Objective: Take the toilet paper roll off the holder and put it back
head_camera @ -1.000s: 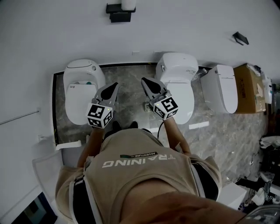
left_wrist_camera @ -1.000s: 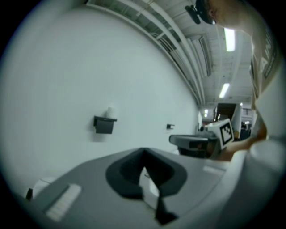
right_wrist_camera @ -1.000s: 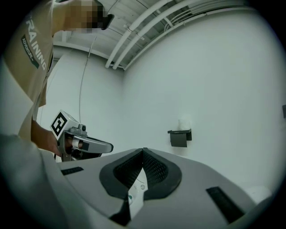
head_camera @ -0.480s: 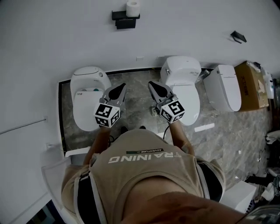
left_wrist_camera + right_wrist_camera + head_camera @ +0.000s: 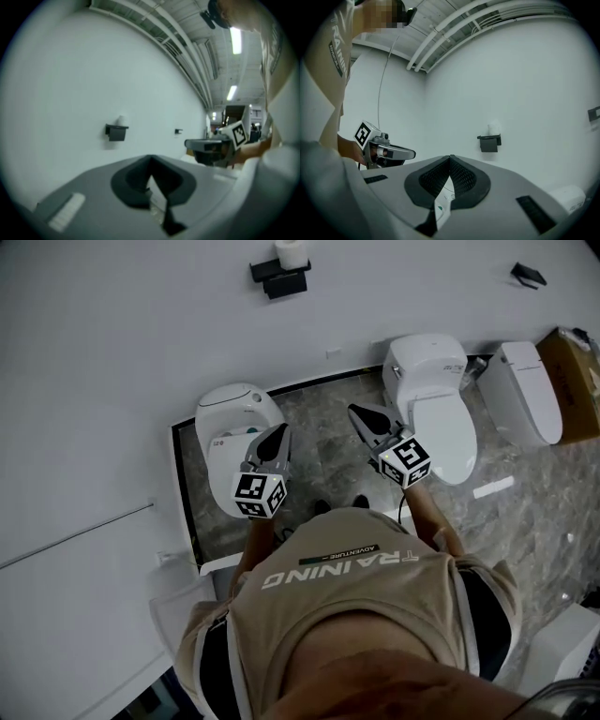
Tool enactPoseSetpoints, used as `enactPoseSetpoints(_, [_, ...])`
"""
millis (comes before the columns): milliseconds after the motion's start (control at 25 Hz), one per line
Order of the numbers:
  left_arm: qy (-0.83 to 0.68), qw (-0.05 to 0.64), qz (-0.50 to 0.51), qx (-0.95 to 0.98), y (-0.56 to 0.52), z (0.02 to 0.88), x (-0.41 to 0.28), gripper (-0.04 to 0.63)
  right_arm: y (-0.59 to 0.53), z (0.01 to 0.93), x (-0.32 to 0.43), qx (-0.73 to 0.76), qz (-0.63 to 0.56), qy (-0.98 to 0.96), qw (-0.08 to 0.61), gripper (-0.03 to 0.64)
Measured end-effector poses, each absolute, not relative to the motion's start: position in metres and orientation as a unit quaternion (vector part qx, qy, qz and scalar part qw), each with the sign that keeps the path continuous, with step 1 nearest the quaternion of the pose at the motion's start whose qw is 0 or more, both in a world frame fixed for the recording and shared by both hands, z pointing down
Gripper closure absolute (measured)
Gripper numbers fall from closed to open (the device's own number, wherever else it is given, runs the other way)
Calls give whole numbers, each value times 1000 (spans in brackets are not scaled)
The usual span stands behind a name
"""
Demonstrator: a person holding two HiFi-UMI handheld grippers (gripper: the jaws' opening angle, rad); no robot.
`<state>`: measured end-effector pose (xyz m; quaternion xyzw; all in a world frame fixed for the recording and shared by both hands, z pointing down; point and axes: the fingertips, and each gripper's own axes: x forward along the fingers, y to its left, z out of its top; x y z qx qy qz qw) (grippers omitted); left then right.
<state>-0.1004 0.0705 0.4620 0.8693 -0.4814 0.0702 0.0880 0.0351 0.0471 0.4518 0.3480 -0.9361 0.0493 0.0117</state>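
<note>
A white toilet paper roll [image 5: 292, 251] stands on top of a black holder [image 5: 281, 277] on the white wall, far ahead of both grippers. My left gripper [image 5: 275, 435] and right gripper [image 5: 358, 412] are held side by side in front of the person's chest, jaws together, nothing in them. In the left gripper view the roll [image 5: 122, 120] and holder [image 5: 116, 132] show small above my shut left gripper [image 5: 150, 161]. The right gripper view has the roll [image 5: 493, 129] on the holder [image 5: 489, 143] beyond my shut right gripper [image 5: 450, 159].
Below the wall, two white toilets [image 5: 234, 413] [image 5: 431, 381] stand on a marble floor, with a third [image 5: 530, 390] and a cardboard box [image 5: 581, 381] at the right. A second black fitting [image 5: 528, 275] is on the wall at far right. A thin rail [image 5: 75, 535] runs at left.
The head view has swung, so the toilets and grippers sit further right and the roll on the holder shows fully. Both grippers stayed shut and level with each other.
</note>
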Motion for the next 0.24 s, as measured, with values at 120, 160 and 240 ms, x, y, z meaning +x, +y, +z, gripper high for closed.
enactPoseSetpoints(120, [-483, 96, 66, 868, 76, 468, -97, 595, 48, 453, 38, 343, 49, -938, 18, 603])
enactPoseSetpoints(160, [-483, 98, 63, 868, 76, 468, -95, 595, 48, 452, 39, 342, 44, -939, 22, 603])
enactPoseSetpoints(240, [-482, 99, 58, 868, 77, 469, -92, 595, 47, 449, 41, 340, 34, -940, 27, 603])
